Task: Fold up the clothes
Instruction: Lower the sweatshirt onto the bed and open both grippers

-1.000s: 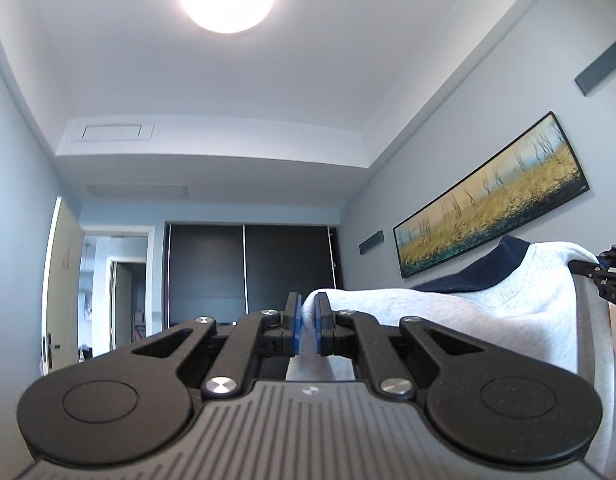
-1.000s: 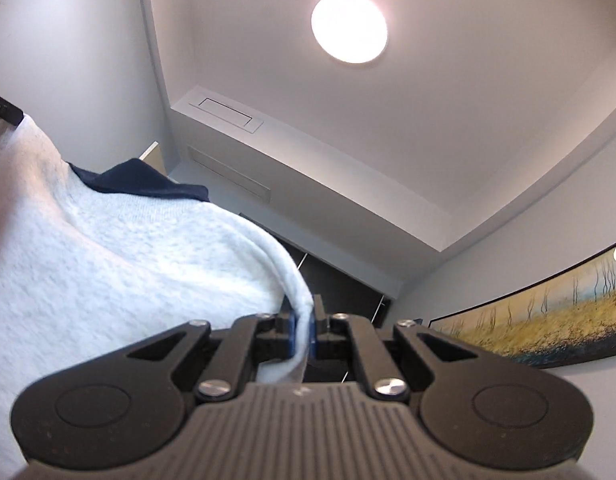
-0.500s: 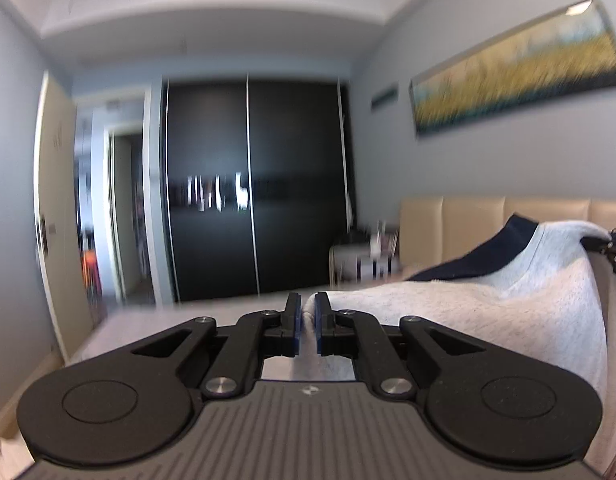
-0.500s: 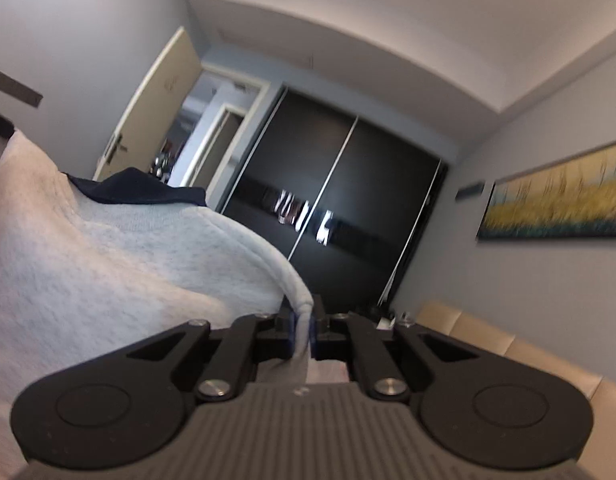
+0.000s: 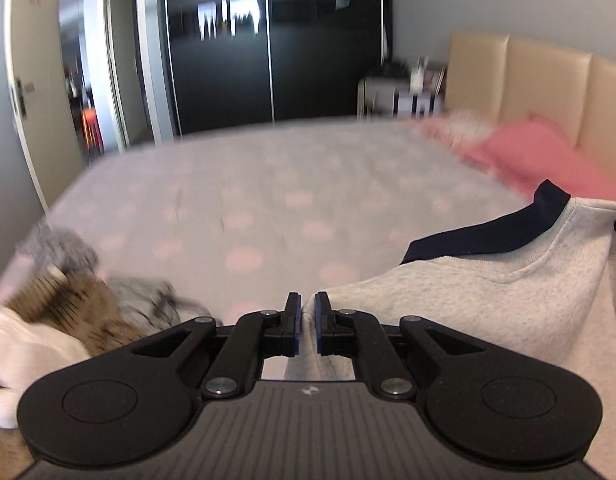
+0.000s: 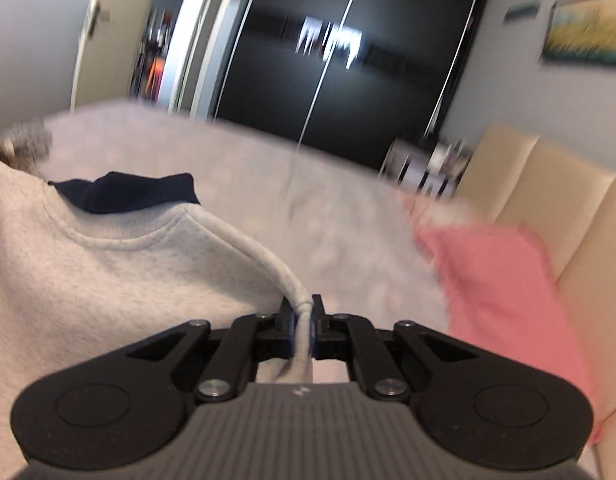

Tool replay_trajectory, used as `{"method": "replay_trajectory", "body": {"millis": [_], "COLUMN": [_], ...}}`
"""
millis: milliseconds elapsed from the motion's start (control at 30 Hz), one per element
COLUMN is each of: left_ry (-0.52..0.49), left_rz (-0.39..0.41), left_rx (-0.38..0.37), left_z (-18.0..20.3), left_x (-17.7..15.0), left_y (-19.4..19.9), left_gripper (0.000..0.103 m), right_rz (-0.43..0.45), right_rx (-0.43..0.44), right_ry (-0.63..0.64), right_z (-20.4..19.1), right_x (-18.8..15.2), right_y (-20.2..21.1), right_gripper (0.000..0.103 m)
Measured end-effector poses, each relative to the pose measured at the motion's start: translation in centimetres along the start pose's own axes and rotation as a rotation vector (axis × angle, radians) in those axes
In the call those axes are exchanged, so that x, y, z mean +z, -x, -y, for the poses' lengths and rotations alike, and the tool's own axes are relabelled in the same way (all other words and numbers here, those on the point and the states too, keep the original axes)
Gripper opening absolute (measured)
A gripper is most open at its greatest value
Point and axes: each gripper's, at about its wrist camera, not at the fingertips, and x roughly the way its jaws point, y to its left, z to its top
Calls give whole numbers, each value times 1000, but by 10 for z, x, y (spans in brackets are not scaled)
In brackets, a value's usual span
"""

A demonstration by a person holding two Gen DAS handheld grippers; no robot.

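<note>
Your left gripper (image 5: pixel 306 312) is clamped on one edge of the light grey sweatshirt (image 5: pixel 508 300), the cloth pinched between its blue-lined fingers (image 5: pixel 292 320). Your right gripper (image 6: pixel 304 316) is closed on the opposite edge, where a rolled hem runs straight into the narrow gap between its fingers (image 6: pixel 286 318). The sweatshirt hangs stretched between the two, held up over the bed (image 5: pixel 268 200), with its navy collar (image 5: pixel 488 236) along the top edge (the same collar shows in the right wrist view as a dark band). The bed wears a pale spread with faint pink dots, much blurred. A pink pillow (image 6: pixel 504 292) lies toward the beige padded headboard (image 6: pixel 556 200). Off to the left side of the bed sits a heap of other clothes (image 5: pixel 68 300), brown-striped, grey and white. Beyond the bed stands a black sliding wardrobe (image 5: pixel 268 40), with an open door (image 5: pixel 32 80) beside it.
</note>
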Motion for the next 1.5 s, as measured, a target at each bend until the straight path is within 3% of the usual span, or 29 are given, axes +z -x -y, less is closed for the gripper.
{"method": "replay_trajectory", "body": {"millis": [100, 233, 367, 400, 433, 467, 600, 667, 867, 1133, 1300, 1367, 1500], "left_ry": [20, 5, 15, 23, 31, 36, 62, 85, 82, 191, 217, 202, 187], "left_rz": [-94, -166, -221, -227, -232, -228, -179, -153, -116, -114, -156, -202, -249], "left_rx": [-5, -9, -3, -3, -4, -3, -10, -28, -44, -40, -57, -38, -5], "left_z": [-8, -8, -12, -14, -17, -19, -22, -20, -6, 1, 18, 30, 46], "left_x": [-27, -53, -67, -70, -73, -75, -80, -81, -104, -168, -234, -259, -293], "left_y": [-56, -101, -128, -130, -132, -129, -93, -65, 35, 144, 183, 189, 199], "left_gripper": [5, 6, 8, 14, 18, 26, 32, 44, 46, 51, 53, 53, 53], "right_rz": [-98, -184, -234, -238, -241, -234, -187, -160, -136, -244, -339, -379, -437], "right_rx": [23, 56, 67, 70, 73, 70, 65, 68, 127, 169, 172, 187, 226], "right_ry": [-3, -9, -13, -36, -58, -84, -178, -219, -274, -374, -417, -443, -415], "right_z": [-16, -29, -34, -31, -27, -25, -10, -3, 1, -38, -78, -92, -123], "right_x": [-18, -43, -67, -68, -69, -69, -62, -58, -77, -144, -205, -225, -250], "right_y": [-74, -137, -169, -163, -157, -148, -99, -68, 49, 175, 217, 224, 236], "right_gripper": [8, 8, 13, 17, 35, 46, 46, 51, 55, 56, 51, 44, 40]}}
